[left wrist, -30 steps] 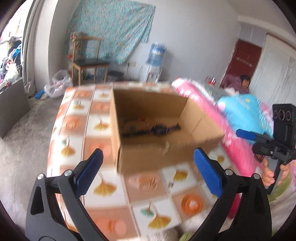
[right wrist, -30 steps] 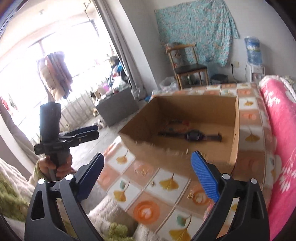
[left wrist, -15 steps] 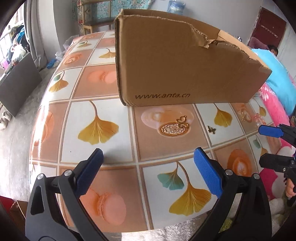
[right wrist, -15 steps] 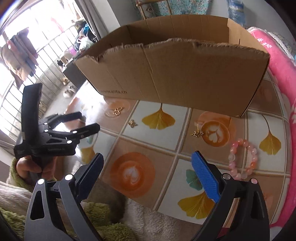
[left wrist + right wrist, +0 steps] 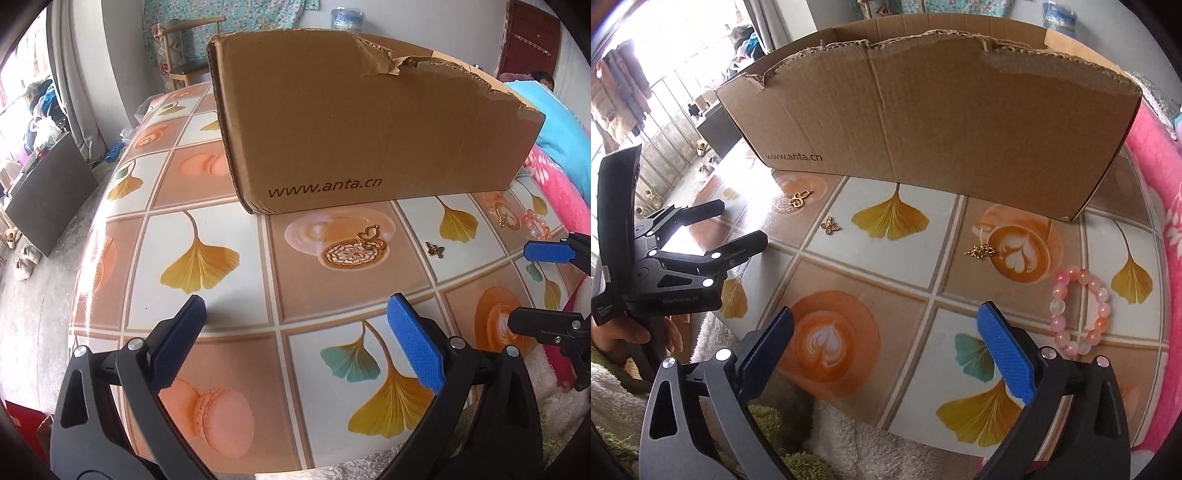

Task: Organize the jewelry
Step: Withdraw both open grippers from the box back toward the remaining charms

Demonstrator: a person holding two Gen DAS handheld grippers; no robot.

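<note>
A brown cardboard box [image 5: 369, 125] [image 5: 934, 110] stands on the patterned tabletop [image 5: 221, 258]. In front of it lie a gold heart-shaped pendant [image 5: 370, 235] [image 5: 799, 197], a small gold butterfly charm [image 5: 435, 250] [image 5: 830, 225], a gold chain piece [image 5: 980, 252] [image 5: 501, 218] and a pink bead bracelet [image 5: 1078, 310] [image 5: 535, 223]. My left gripper [image 5: 295, 332] is open above the near table edge, with nothing between its fingers. My right gripper [image 5: 886, 332] is open too, with the bracelet just to its right. Each gripper also shows in the other's view, left gripper [image 5: 738, 229], right gripper [image 5: 532, 288].
A pink blanket [image 5: 1160, 177] borders the table's right side. White and green fluffy fabric [image 5: 849, 443] lies under the near edge. A hand [image 5: 624, 332] holds the left tool. A wooden chair [image 5: 184, 48] and a water dispenser [image 5: 347, 14] stand beyond the table.
Both grippers have dropped from looking down into the box to low in front of its near wall. The jewelry on the table came into view. The jaws stayed open.
</note>
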